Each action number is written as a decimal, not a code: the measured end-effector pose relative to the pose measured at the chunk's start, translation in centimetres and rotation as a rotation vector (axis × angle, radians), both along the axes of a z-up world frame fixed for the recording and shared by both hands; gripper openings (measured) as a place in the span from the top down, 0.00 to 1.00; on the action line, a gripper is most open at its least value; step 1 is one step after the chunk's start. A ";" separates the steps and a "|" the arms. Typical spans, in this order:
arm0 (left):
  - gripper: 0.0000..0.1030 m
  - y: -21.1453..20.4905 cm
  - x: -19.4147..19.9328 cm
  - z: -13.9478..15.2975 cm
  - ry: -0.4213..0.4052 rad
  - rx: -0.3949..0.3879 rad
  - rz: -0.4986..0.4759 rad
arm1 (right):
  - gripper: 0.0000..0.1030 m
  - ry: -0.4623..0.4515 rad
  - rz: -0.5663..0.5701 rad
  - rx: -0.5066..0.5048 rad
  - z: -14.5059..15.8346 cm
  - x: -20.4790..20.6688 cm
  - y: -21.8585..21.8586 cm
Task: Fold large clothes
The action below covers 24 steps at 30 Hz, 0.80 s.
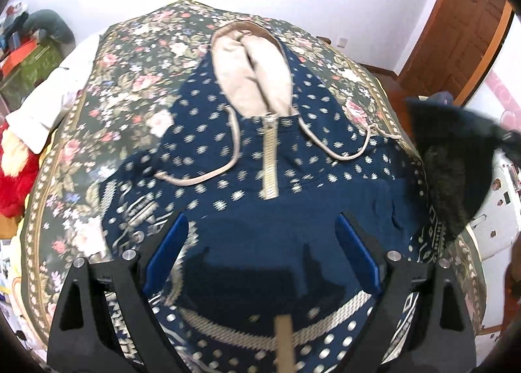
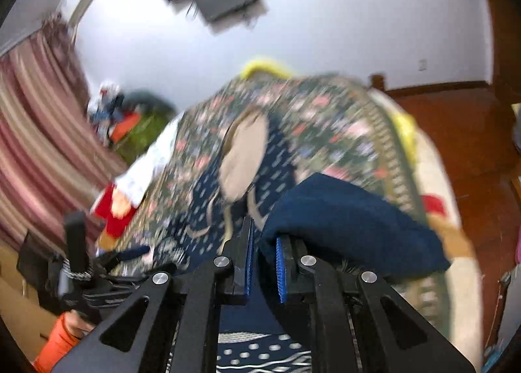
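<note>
Covering most of the left wrist view, a floral bedspread (image 1: pixel 136 57) carries the navy patterned hoodie (image 1: pixel 202 132), which lies face up through the centre of the frame with its beige-lined hood (image 1: pixel 254 73) toward the top, the zipper (image 1: pixel 270 158) running down the middle and the drawstrings (image 1: pixel 208 174) looping to either side. At the right edge of that frame a dark navy flap of the hoodie (image 1: pixel 456 158) hangs lifted above the bed. In the right wrist view this same fold (image 2: pixel 351 220) drapes from the right gripper (image 2: pixel 264 270), whose blue pads are clenched on its edge. The left gripper (image 1: pixel 260 255) stands released, jaws wide apart over the hoodie's lower part, gripping nothing.
</note>
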<state>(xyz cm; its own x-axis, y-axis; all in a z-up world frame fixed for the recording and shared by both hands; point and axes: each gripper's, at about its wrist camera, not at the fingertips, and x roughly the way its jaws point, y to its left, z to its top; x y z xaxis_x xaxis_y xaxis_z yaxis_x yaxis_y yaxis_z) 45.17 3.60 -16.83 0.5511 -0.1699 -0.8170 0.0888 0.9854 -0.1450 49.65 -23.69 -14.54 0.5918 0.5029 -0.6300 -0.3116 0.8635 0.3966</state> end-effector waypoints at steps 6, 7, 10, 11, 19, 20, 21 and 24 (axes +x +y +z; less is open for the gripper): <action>0.10 3.5 -2.0 -1.1 0.027 0.026 0.014 | 0.90 0.212 0.081 -0.101 -7.6 0.9 6.7; 0.10 3.9 -2.3 -1.6 0.037 0.036 0.013 | 0.90 0.246 0.091 -0.122 -8.9 1.0 6.9; 0.10 4.6 -3.1 -2.9 0.069 0.068 0.003 | 0.90 0.376 0.135 -0.224 -12.8 1.2 8.7; 0.10 4.6 -3.4 -3.3 0.077 0.076 -0.005 | 0.90 0.379 0.143 -0.240 -13.4 1.0 8.8; 0.10 1.5 -3.2 -4.0 0.090 0.076 -0.093 | 0.90 0.401 0.225 -0.292 -11.8 0.2 8.1; 0.10 0.8 -2.9 -3.9 0.087 0.064 -0.105 | 0.90 0.391 0.241 -0.295 -11.5 -0.3 7.6; 0.10 0.0 -2.7 -3.7 0.087 0.045 -0.120 | 0.90 0.382 0.245 -0.299 -11.2 -0.5 7.2; 0.10 -2.6 -1.8 -3.3 0.098 -0.012 -0.165 | 0.90 0.341 0.234 -0.309 -10.1 -1.7 5.2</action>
<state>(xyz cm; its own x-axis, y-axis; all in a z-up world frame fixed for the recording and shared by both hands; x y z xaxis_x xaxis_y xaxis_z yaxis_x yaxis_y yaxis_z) 43.35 1.03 -20.11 0.4325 -0.2616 -0.8628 0.2341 0.9568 -0.1727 47.96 -18.49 -24.61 0.2203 0.3569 -0.9078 -0.4081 0.8790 0.2465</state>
